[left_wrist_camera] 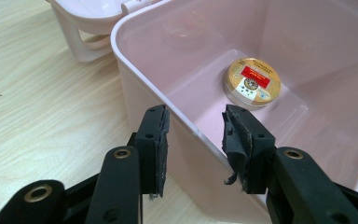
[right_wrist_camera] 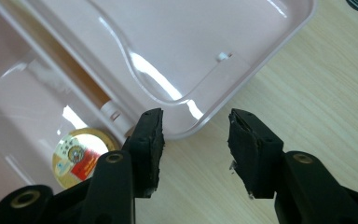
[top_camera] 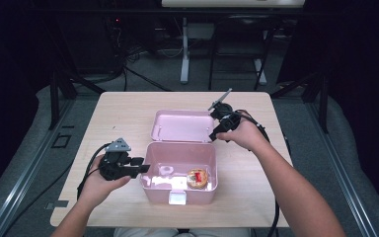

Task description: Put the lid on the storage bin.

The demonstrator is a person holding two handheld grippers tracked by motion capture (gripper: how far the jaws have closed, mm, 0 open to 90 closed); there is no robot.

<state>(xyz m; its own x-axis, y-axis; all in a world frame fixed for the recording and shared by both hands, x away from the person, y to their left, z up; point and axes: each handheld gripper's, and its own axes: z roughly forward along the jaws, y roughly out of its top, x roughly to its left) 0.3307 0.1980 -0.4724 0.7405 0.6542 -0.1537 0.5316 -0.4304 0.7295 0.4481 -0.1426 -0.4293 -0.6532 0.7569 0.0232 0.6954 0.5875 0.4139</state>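
On the table (top_camera: 128, 111) sits a pink box (top_camera: 179, 191) with its lid (top_camera: 182, 126) thrown back flat at twelve o'clock from the tub, hinged along the far wall. At the left, the left gripper (top_camera: 143, 169) is at nine o'clock of the box; in the left gripper view its jaws straddle the left wall near the corner, one pad outside and one inside, spread with a gap on each side of the plastic, so nothing is pinched yet. Inside the box, a small round tin (left_wrist_camera: 252, 81) with a gold and red label lies flat on the floor toward the front right, at about one o'clock from those jaws. Moving right, the right gripper (top_camera: 216, 134) hovers at the lid's right near corner, at three o'clock of the lid; in the right gripper view its jaws are spread, the left pad just over the lid's rounded rim (right_wrist_camera: 242, 86) and the right pad over bare wood, touching nothing that I can see. The lid's long axis runs left to right across the table, and its edge lies at eleven o'clock from the right jaws. I'd judge the right hand is the nearer to the lid and the left is placed to steady the box, so closing the lid turns on getting that rim between the right jaws.
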